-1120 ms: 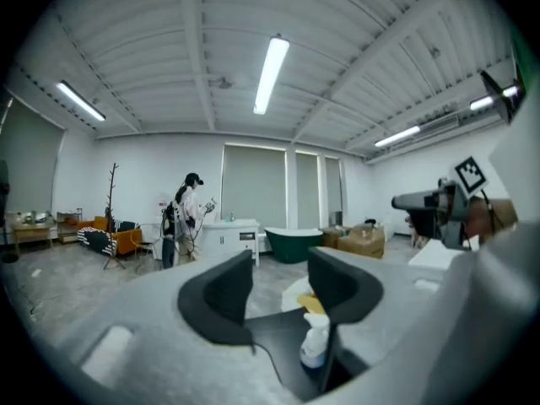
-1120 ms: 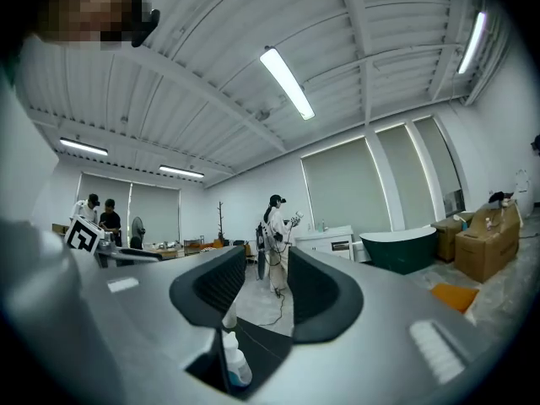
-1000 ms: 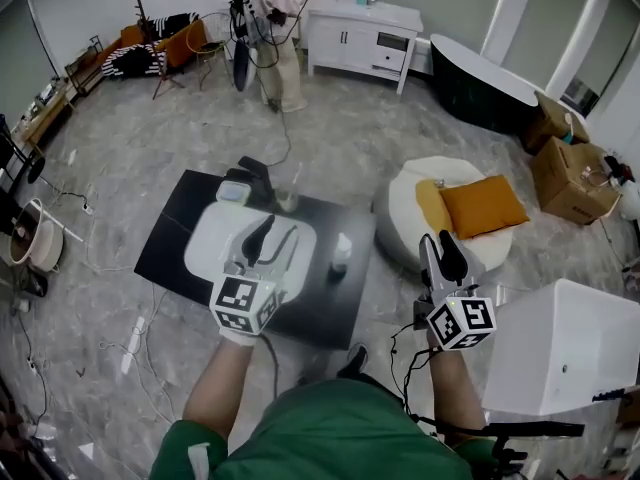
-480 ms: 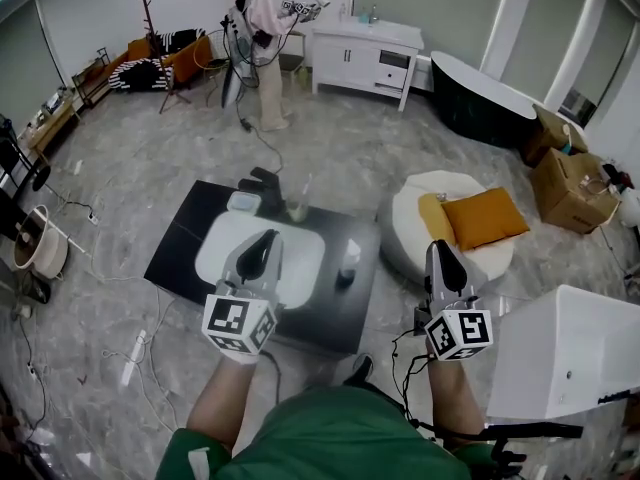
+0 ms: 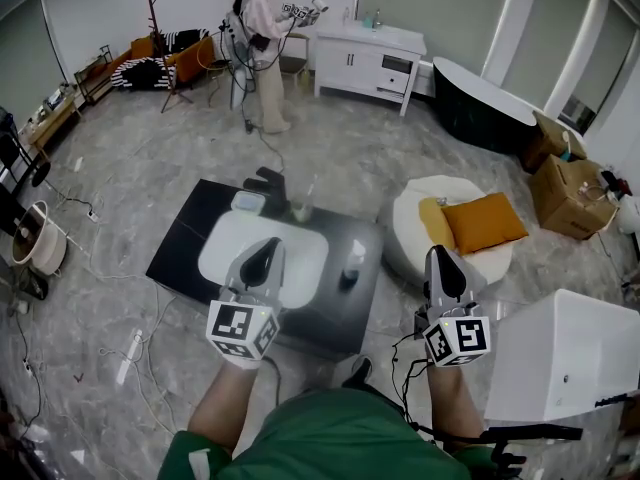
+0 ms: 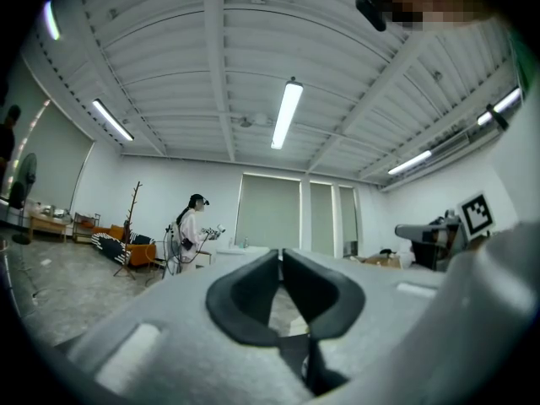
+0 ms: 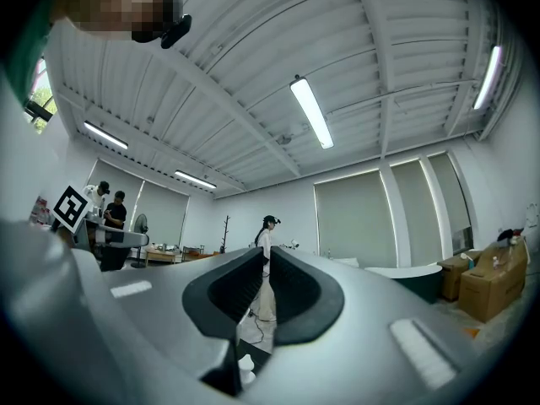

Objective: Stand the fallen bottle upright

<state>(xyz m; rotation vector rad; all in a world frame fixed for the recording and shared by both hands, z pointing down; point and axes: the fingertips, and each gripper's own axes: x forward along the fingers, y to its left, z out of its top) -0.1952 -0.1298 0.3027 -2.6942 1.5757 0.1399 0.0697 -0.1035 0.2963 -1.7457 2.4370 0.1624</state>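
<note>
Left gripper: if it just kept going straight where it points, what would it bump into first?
Nothing close, it seems. The left gripper points roughly level and looks to pass above the low black table, so the first thing in line is probably the white cabinet by the far wall. Depth is hard to judge.

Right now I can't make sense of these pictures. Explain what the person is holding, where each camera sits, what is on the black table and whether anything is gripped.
A person holds two hand tools, each with two pinching jaws. The head view looks down from a camera on their head and shows the left gripper and the right gripper. The other two pictures come from cameras riding on each tool, looking along its jaws into the room and up at the ceiling. On the black table are a white tray and a small white bottle, seemingly upright. The bits at the far edge are too small to name. Both pairs of jaws are together and hold nothing.
</note>
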